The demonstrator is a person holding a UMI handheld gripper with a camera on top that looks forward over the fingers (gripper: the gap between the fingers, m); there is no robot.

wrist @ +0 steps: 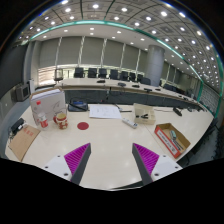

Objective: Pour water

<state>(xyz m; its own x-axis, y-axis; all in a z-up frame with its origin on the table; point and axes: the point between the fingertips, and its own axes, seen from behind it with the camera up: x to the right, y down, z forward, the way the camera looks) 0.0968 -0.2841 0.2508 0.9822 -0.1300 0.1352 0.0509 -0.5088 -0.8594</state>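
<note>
My gripper (112,152) hangs above a pale table (110,135), open, with nothing between its magenta pads (78,156). Beyond the left finger, far off on the table, stands a small red and white cup-like container (61,120) next to a white box (45,105). It is too small for me to tell what it holds. No bottle or jug shows clearly.
A flat cardboard piece (22,142) lies at the table's left edge. An open cardboard box with orange inside (172,140) sits at the right. Papers (103,111) and a small carton (143,114) lie farther ahead. Office chairs (100,73) and desks line the back.
</note>
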